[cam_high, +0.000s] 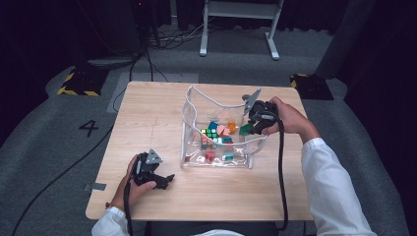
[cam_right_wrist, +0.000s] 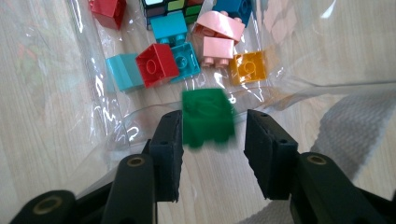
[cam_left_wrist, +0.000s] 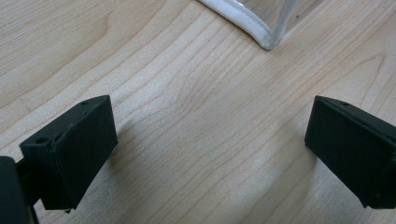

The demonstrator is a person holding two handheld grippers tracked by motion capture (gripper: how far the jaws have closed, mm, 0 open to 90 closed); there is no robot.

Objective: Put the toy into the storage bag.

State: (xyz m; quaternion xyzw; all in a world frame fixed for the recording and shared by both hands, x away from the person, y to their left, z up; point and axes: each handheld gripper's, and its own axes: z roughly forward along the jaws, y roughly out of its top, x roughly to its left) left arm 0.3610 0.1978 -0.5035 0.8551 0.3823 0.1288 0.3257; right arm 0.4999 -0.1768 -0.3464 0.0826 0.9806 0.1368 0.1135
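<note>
Filling the clear bag with toy bricks looks well under way. Inside it already lie red, teal, pink and orange bricks and a puzzle cube. The right claw hangs over the bag's right edge with a green brick between its jaws; the brick is blurred and a gap shows on one side, so it seems just released or about to drop. The left claw rests wide open on the counter, grasping nothing, near the bag's corner. No loose bricks lie on the counter, so little seems left.
</note>
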